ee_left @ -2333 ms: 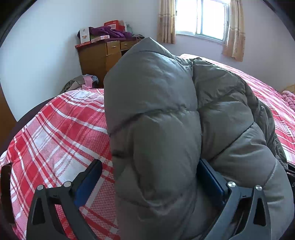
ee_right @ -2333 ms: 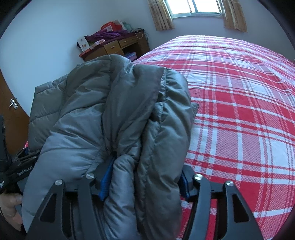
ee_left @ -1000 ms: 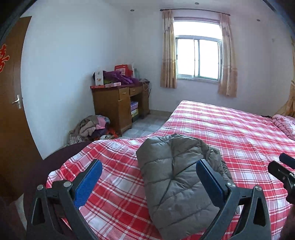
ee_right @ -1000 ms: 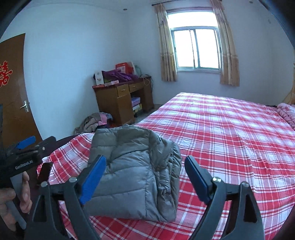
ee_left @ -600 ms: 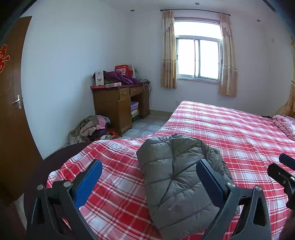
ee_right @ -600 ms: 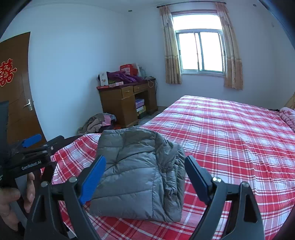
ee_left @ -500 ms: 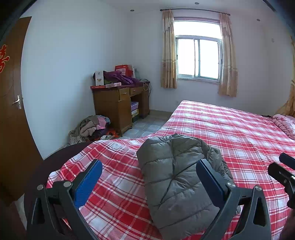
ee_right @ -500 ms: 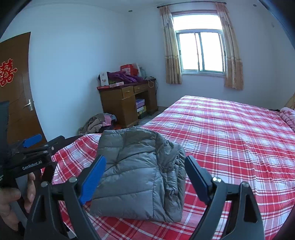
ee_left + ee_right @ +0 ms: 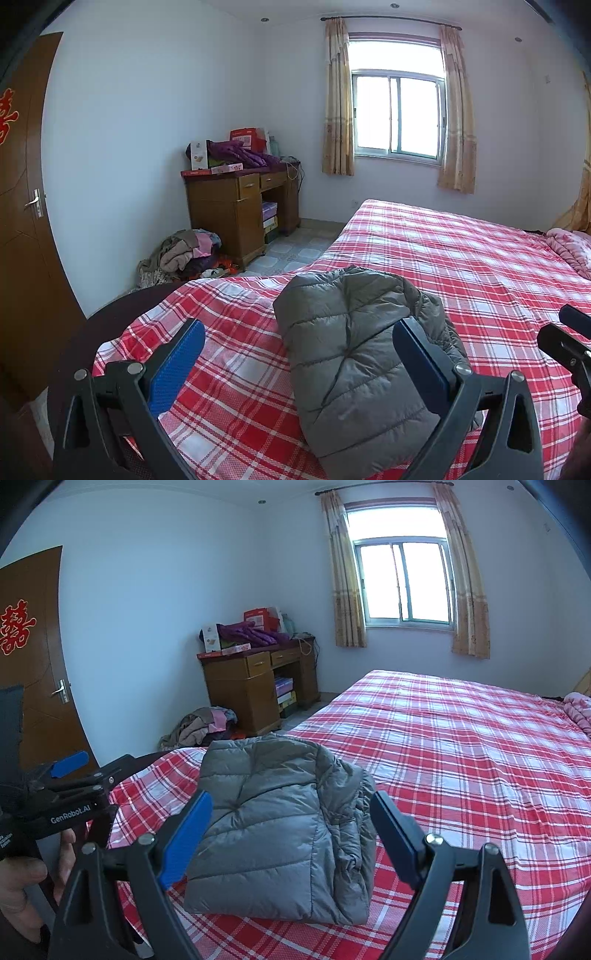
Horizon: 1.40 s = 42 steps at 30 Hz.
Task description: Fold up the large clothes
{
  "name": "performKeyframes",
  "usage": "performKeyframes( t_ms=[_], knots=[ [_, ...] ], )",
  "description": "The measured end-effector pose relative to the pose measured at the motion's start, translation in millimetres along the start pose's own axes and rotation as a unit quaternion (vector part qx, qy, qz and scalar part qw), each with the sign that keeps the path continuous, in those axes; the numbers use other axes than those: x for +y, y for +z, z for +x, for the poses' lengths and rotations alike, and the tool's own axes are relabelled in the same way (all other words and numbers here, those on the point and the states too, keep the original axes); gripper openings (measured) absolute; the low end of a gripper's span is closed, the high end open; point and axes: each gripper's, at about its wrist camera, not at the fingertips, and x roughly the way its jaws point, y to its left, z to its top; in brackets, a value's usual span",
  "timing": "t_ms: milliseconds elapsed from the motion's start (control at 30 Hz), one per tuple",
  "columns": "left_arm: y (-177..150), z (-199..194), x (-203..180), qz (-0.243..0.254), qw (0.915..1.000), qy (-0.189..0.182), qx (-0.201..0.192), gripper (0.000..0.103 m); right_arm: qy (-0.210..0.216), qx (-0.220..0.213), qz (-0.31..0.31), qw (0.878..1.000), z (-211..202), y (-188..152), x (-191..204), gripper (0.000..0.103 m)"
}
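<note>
Red plaid bed [image 9: 461,258] fills the right and lower frame in both views; the grey puffer jacket [image 9: 354,354] lies folded into a compact bundle at lower centre, on the bed's near corner. Wooden desk [image 9: 236,206] stands against the back wall left of centre, with a clothes pile [image 9: 184,254] on the floor beside it. Left gripper [image 9: 299,363] and right gripper [image 9: 291,836] each sit at the bottom of their own frame, blue pads spread wide, nothing pinched, both clear of the jacket.
</note>
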Motion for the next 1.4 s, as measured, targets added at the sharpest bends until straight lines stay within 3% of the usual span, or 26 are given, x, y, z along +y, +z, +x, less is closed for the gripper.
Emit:
performKeyframes(
  t_ms=[1400],
  knots=[
    [-5.5, 11.4, -8.6, 0.016, 0.9997, 0.003, 0.018, 0.102, 0.011, -0.01, 0.008, 1.0, -5.1, -1.8, 0.2, 0.089]
  ],
)
